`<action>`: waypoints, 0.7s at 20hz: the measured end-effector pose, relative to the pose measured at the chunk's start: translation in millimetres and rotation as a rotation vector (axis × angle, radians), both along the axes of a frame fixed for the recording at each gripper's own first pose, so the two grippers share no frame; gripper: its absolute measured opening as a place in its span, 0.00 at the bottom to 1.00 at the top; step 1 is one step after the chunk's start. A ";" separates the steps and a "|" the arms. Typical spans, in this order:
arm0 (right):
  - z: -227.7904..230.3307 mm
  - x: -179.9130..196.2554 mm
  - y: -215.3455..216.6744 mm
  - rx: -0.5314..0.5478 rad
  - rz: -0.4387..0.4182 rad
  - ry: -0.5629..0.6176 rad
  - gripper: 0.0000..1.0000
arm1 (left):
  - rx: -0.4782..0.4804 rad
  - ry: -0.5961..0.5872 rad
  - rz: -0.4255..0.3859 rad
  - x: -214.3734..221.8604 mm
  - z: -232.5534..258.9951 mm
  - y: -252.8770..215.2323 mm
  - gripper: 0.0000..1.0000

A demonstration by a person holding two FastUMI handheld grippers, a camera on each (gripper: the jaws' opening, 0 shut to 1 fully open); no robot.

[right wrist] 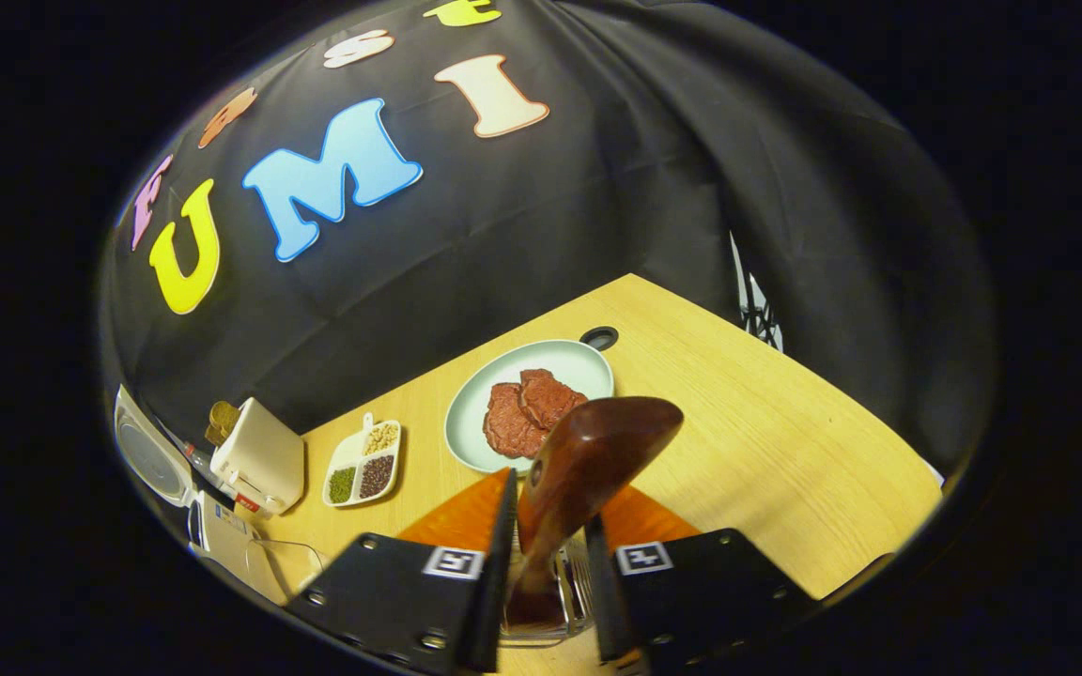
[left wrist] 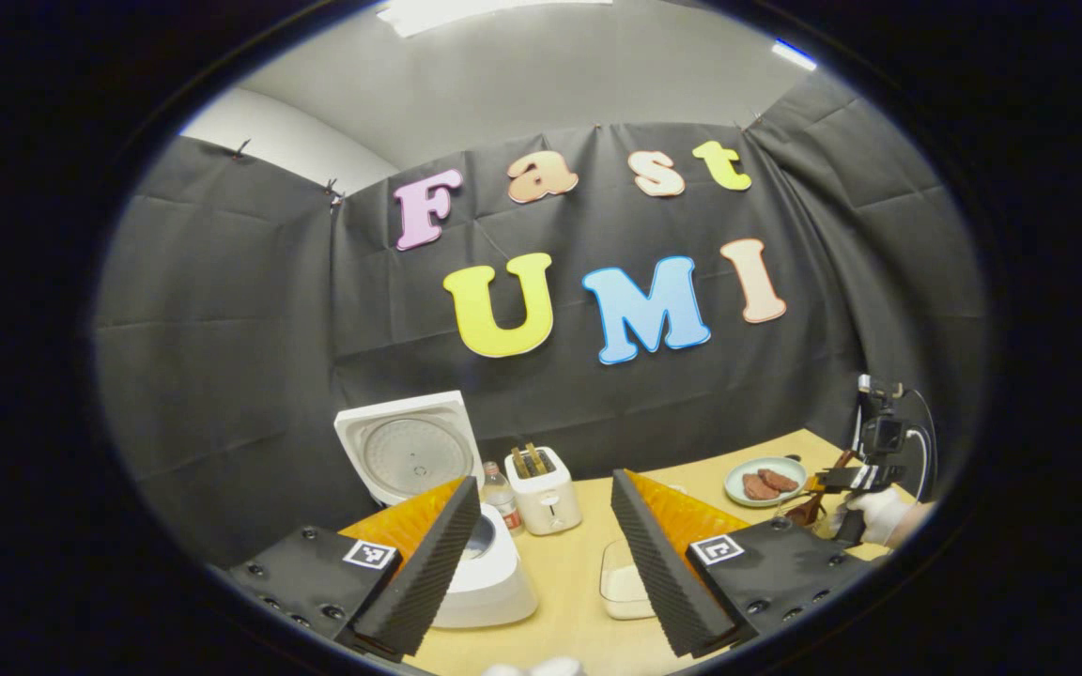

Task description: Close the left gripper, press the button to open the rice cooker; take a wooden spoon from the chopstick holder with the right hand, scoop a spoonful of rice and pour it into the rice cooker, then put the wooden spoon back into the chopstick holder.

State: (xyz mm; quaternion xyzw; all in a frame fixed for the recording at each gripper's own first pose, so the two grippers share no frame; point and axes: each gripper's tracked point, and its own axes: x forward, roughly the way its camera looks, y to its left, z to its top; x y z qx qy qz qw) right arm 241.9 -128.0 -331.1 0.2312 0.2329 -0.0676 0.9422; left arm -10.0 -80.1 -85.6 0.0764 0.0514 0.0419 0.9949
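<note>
The white rice cooker point(left wrist: 494, 573) stands at the left with its lid point(left wrist: 409, 451) raised. My left gripper point(left wrist: 546, 535) hovers open in front of it, nothing between its fingers. A clear box of rice point(left wrist: 624, 577) lies on the table between them. At the far right, a gloved hand point(left wrist: 879, 512) holds my right gripper point(left wrist: 856, 481) over the chopstick holder. There my right gripper point(right wrist: 548, 502) is shut on the neck of a dark wooden spoon point(right wrist: 597, 441). The spoon's bowl points up and its handle reaches down into the wire chopstick holder point(right wrist: 571, 587).
A white toaster point(left wrist: 546, 488) and a small bottle point(left wrist: 501, 496) stand behind the cooker. A pale plate with meat patties point(right wrist: 503, 394) lies just beyond the holder, and a divided dish of grains point(right wrist: 364, 462) to its left. The table's right edge point(right wrist: 879, 441) is close.
</note>
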 end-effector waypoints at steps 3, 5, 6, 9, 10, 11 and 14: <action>27.3 -13.7 -15.5 -0.065 -0.023 -0.034 0.85 | -0.007 -0.007 -0.011 -2.2 3.8 4.4 0.97; 61.2 -27.6 -23.4 -0.121 -0.030 -0.080 0.96 | -0.009 -0.011 -0.021 -1.6 7.1 8.4 0.97; 83.3 -36.8 -27.9 -0.164 -0.041 -0.118 0.97 | -0.014 -0.011 -0.024 -1.5 8.0 12.5 0.97; 156.9 -66.6 -16.6 -0.249 -0.017 -0.241 0.96 | -0.025 -0.019 -0.028 4.0 14.6 29.3 0.98; 176.6 -78.4 -9.2 -0.280 0.002 -0.270 0.96 | -0.022 -0.031 -0.027 8.0 20.8 37.6 0.98; 194.5 -90.6 -4.8 -0.318 0.014 -0.298 0.98 | -0.013 -0.052 -0.023 12.3 28.7 46.2 0.98; 242.3 -133.1 26.2 -0.380 0.058 -0.370 0.98 | -0.002 -0.108 -0.010 32.1 54.0 75.3 0.99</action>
